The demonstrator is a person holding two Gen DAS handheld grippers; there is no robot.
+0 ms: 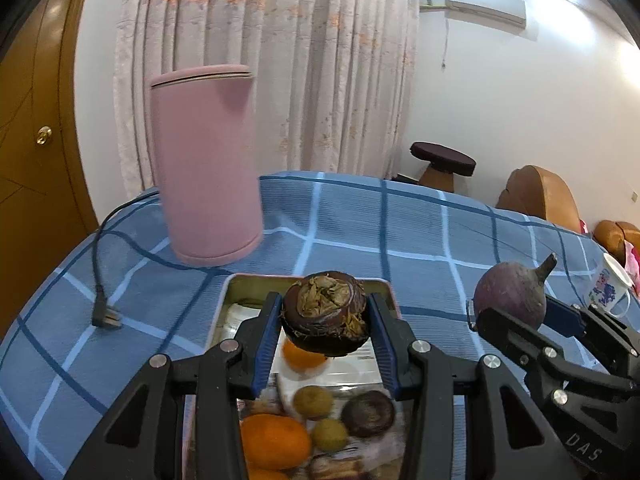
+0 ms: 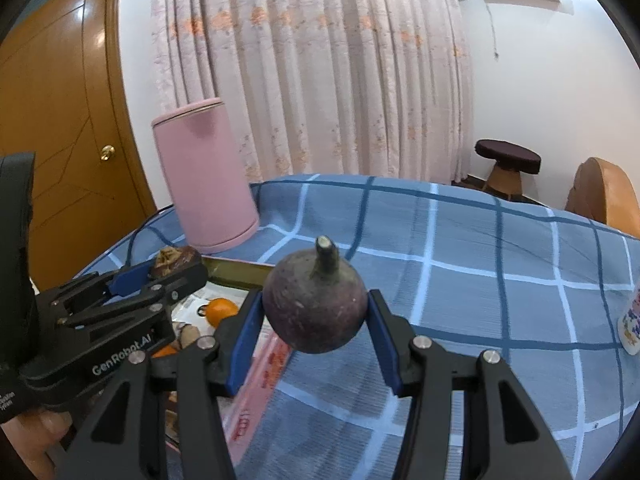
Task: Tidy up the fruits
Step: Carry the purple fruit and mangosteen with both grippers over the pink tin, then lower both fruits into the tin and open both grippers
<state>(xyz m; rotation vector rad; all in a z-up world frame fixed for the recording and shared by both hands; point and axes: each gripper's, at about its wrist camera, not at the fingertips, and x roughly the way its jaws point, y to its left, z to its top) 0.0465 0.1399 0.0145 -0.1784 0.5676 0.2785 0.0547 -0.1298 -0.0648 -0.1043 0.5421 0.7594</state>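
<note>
My left gripper (image 1: 325, 316) is shut on a dark brown mangosteen (image 1: 325, 314), dried calyx up, held above a metal tray (image 1: 384, 288). The tray holds oranges (image 1: 276, 442), small greenish fruits (image 1: 313, 401) and another dark fruit (image 1: 368, 413). My right gripper (image 2: 316, 312) is shut on a purple mangosteen with a stem (image 2: 316, 306), held above the blue checked tablecloth, right of the tray (image 2: 236, 269). The right gripper (image 1: 516, 312) with its purple fruit (image 1: 512, 294) also shows in the left wrist view; the left gripper (image 2: 168, 270) with its brown fruit (image 2: 176, 260) shows in the right wrist view.
A tall pink cylinder container (image 1: 206, 168) stands behind the tray, a black cord with plug (image 1: 105, 312) to its left. A white printed mug (image 1: 610, 290) sits at the right of the table. Curtain, wooden door and stool lie beyond the table's far edge.
</note>
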